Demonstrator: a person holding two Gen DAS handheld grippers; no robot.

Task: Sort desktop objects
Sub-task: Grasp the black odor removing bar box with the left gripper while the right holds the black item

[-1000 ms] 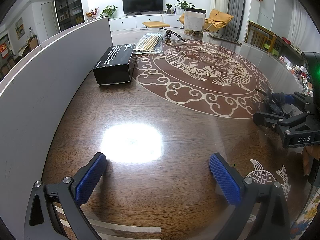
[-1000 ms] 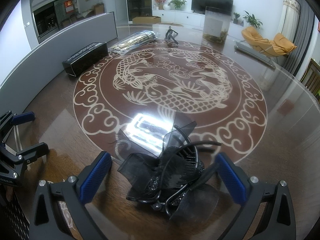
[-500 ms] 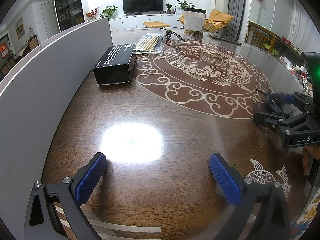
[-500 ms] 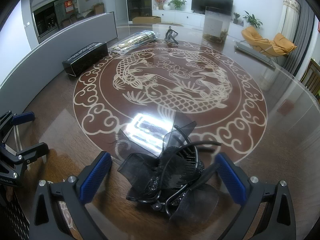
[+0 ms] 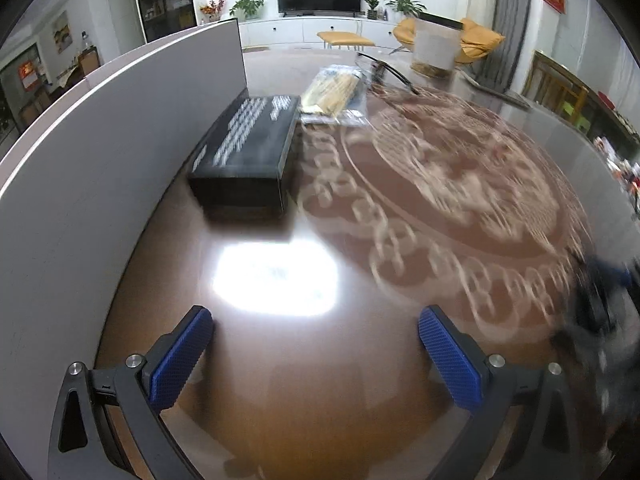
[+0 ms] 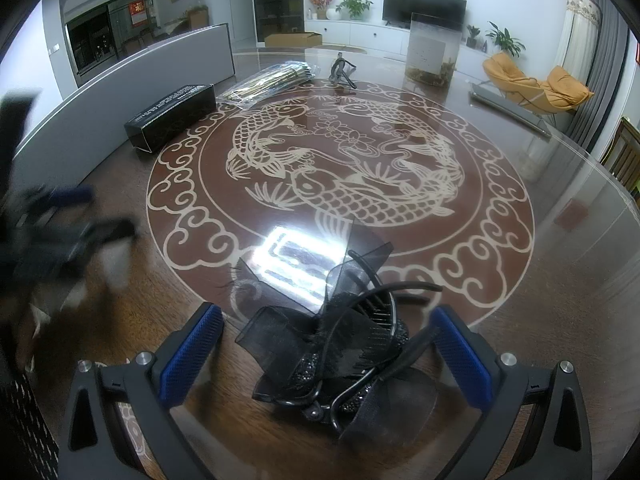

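Two claws: both stand wide and hold nothing.
Right claw (image 6: pixel 324 348): blue pads spread to either side of the black hair clip (image 6: pixel 340 352), a mesh-bowed, beaded piece that lies on the desk (image 6: pixel 560 280) between them; neither pad looks to touch it.
Left claw (image 5: pixel 314 354): pads far apart over bare wood with a bright glare patch just ahead; the view is smeared, so I judge it to be in motion.
Step in hand: most likely the pick of the hair clip by the right claw, with the grasp not yet closed.
Next move: the right pads need to come in on the clip's hard comb body, not the soft mesh, which would crumple and slip.
Black box (image 5: pixel 246 152): straight ahead of the left claw, against the grey partition (image 5: pixel 100 160), possibly the left claw's next thing.
Packet of sticks (image 5: pixel 336 94): just beyond the box, touching or nearly touching its far end.
Glasses (image 6: pixel 340 70): far ahead of the right claw, past the fish inlay.
Edges: the partition walls off the left claw's left side; the desk's glass rim curves away to the right claw's right.
Open room: the whole patterned middle ahead of both claws is free for carrying.
Risk: the left claw shows as a blur at the right claw's left, so the two could crowd each other.
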